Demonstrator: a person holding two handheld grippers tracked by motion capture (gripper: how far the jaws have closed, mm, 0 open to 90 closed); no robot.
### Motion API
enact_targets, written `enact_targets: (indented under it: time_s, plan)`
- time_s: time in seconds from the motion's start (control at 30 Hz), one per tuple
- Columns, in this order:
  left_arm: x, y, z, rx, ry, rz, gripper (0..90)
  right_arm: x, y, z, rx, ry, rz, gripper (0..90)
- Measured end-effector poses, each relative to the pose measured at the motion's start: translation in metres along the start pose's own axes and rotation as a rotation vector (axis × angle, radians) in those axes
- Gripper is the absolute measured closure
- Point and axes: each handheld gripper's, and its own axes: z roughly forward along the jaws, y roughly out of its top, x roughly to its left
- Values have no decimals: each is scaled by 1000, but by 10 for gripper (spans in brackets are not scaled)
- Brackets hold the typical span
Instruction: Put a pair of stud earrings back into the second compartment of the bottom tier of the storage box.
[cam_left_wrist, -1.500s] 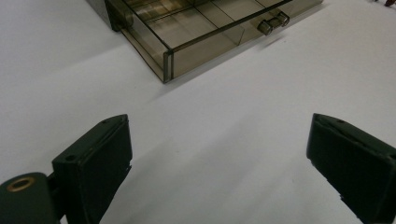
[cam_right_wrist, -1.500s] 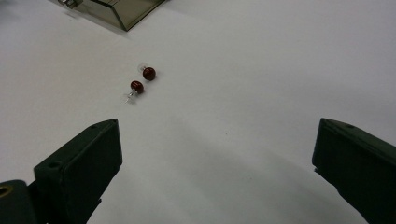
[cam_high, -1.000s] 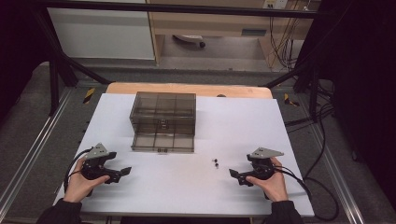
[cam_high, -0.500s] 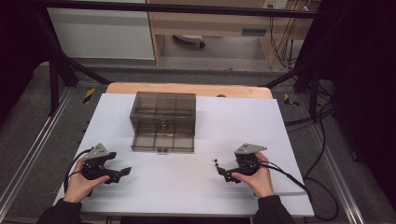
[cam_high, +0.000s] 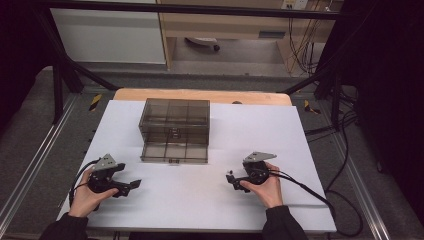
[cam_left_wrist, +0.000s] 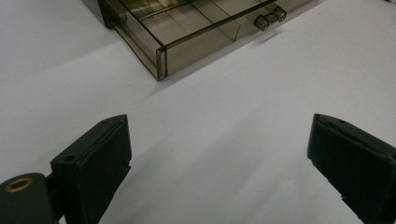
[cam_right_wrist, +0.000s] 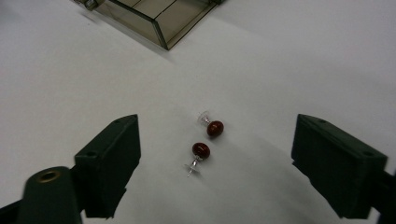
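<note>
Two red-headed pins lie side by side on the white table. My right gripper is low over them, and its jaws have just been closing. Both pins lie between the pads, which stand apart from them, so it is open. Near the table's front left my left gripper rests open with nothing between its jaws. A smoky clear drawer box stands at mid table with its bottom drawer pulled out towards me; the drawer's compartments look empty.
A wooden board edge runs behind the white table top. The right gripper's cable trails off the table's right side. Bare table surface lies between the two grippers and in front of the drawer.
My right gripper has slid left across the table, bringing its jaws around the two pins. The left gripper and the drawer box have stayed put.
</note>
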Motion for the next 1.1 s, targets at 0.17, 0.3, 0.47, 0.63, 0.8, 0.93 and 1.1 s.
enact_targets:
  time_s: [0.17,0.3,0.47,0.63,0.8,0.93,1.1]
  plan:
    - [0,0,0,0,0,-2,61,0,-1,3,21,19,-5,343]
    - [1,0,-1,-1,2,-1,61,0,-2,4,28,26,10,411]
    - [1,0,-1,-3,2,-1,61,-1,-1,5,47,37,30,539]
    - [1,0,-1,-3,3,-1,61,-1,-1,6,56,36,25,598]
    - [1,0,-1,-3,2,1,61,-1,-3,9,53,20,7,650]
    - [1,0,-1,-3,2,0,61,-1,-4,10,51,18,2,678]
    - [0,0,-1,-4,2,1,61,-1,-4,10,53,14,-15,732]
